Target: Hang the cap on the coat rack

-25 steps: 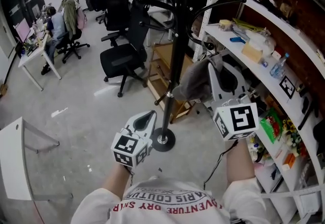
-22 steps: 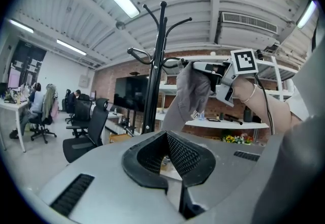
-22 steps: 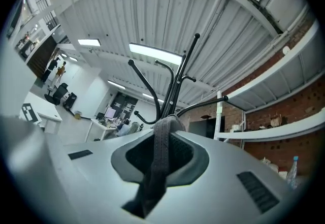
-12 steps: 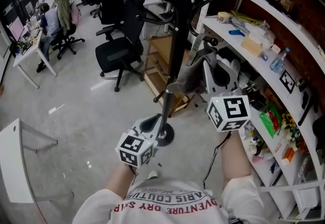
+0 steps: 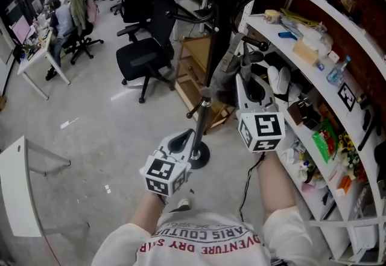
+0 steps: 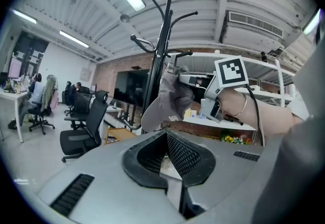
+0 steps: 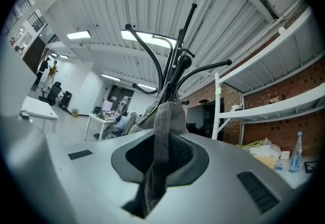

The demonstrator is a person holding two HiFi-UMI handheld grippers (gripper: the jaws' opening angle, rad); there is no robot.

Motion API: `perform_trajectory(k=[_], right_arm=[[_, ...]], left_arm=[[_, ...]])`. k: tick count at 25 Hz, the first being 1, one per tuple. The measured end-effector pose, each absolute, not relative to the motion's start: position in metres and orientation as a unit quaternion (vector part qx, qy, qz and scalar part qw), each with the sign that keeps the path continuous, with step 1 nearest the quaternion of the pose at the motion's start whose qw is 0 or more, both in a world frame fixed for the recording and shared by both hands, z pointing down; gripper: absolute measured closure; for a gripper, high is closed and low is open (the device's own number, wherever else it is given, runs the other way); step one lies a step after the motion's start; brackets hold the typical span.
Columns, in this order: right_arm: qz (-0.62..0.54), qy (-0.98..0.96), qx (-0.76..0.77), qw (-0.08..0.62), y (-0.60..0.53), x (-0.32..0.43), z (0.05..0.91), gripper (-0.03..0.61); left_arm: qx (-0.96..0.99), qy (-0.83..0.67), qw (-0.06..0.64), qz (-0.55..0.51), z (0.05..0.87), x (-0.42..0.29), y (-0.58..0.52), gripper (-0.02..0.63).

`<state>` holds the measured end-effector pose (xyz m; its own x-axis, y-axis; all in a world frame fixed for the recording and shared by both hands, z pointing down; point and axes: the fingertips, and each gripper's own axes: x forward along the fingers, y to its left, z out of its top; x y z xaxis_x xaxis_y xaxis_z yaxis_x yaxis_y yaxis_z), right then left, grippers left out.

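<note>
Since a second ago the right gripper has brought the cap in closer to the rack's pole, while the left one has barely shifted.

At the left, the left gripper (image 5: 180, 140) hangs low by the person's waist with its jaws together on nothing. It looks parked there to stay clear, since one hand is enough for the cap.

In the middle stands the coat rack (image 5: 201, 126), its black pole rising from a round foot on the floor, with curved hooks (image 7: 151, 58) branching out higher up.

Just right of the pole is the grey cap (image 5: 224, 75), off the rack and not yet on any hook. It dangles from the right gripper (image 5: 242, 81), whose jaws are pinched on a fold of its fabric — probably so the crown hangs free and open to drop over a hook. That gripper points about level, and the hooks sit above it, so I judge a lift comes next.
</note>
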<state>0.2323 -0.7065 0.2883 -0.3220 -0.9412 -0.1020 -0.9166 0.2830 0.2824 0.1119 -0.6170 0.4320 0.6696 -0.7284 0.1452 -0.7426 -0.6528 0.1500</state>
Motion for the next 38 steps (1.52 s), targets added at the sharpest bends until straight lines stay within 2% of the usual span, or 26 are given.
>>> perform_trajectory(k=[19, 23, 28, 31, 32, 34, 38], right_arm=[[-0.1, -0.802, 0.589, -0.015, -0.696, 0.243, 0.306, 0.538], [-0.093, -0.804, 0.585, -0.04, -0.688, 0.246, 0.299, 0.434], [-0.135, -0.79, 0.596, -0.055, -0.653, 0.257, 0.281, 0.426], [-0.138, -0.807, 0.572, -0.052, -0.628, 0.251, 0.289, 0.431], [-0.137, -0.809, 0.569, -0.047, -0.622, 0.249, 0.294, 0.445], [-0.124, -0.813, 0.568, -0.039, -0.614, 0.245, 0.308, 0.517], [-0.073, -0.816, 0.571, -0.043, -0.602, 0.243, 0.334, 0.549]], left_arm=[[0.904, -0.414, 0.1, 0.031, 0.434, 0.124, -0.614, 0.609], [0.901, -0.423, 0.092, 0.028, 0.425, 0.122, -0.612, 0.609], [0.9, -0.432, 0.063, 0.003, 0.397, 0.118, -0.605, 0.609], [0.898, -0.436, 0.048, -0.006, 0.383, 0.117, -0.601, 0.609], [0.898, -0.438, 0.045, -0.008, 0.38, 0.116, -0.6, 0.609], [0.897, -0.44, 0.04, -0.009, 0.375, 0.116, -0.597, 0.609], [0.898, -0.44, 0.033, -0.008, 0.37, 0.121, -0.591, 0.609]])
